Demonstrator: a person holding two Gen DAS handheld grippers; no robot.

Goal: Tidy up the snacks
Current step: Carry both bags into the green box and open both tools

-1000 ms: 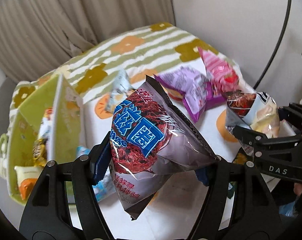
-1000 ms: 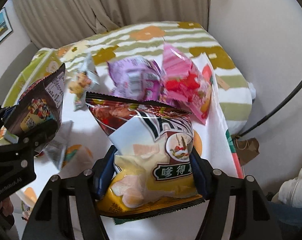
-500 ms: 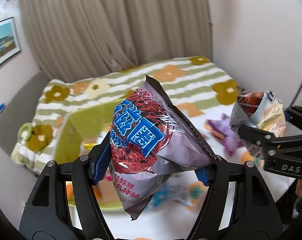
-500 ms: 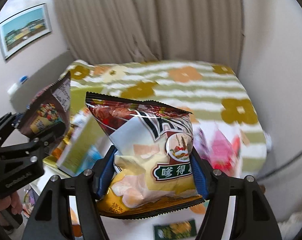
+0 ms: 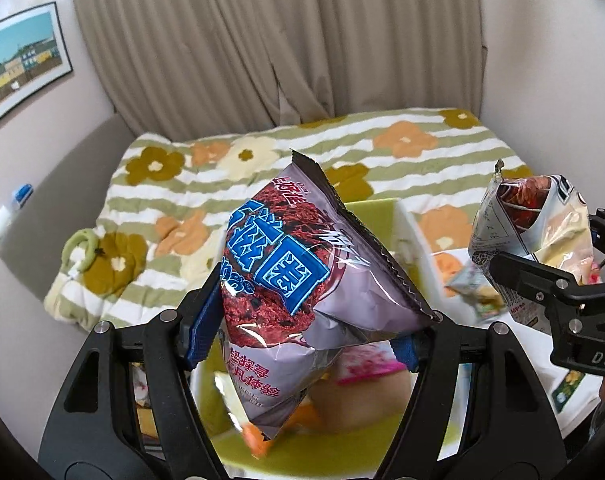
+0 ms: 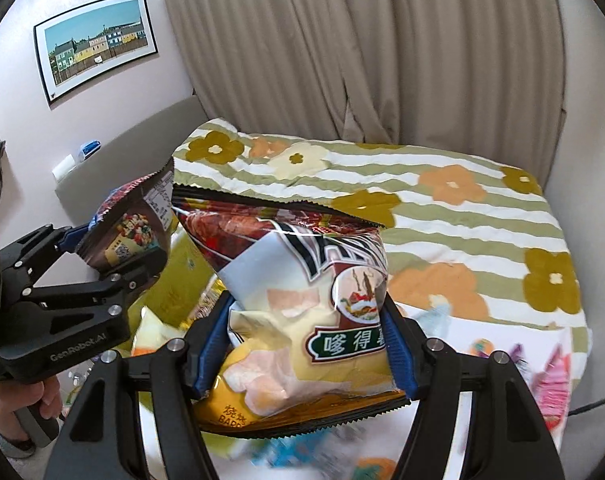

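both bags have swung off the snack pile toward the green bin [image 5: 374, 210]. left gripper [image 5: 302, 332] clenched on purple bag [image 5: 298, 280], above bin at 6 o'clock. right gripper [image 6: 306, 344] clamps chip bag [image 6: 302, 312]; bin at 9 o'clock. drop looks next.

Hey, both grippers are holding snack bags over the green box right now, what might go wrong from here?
1. The left gripper pinches the purple bag across its puffy middle, so it might slip or burst.
2. The right gripper with the yellow chip bag sits close beside the left one; releasing together, the bags may collide.
3. The green box already holds snacks, so a bag may land on its rim and fall outside.
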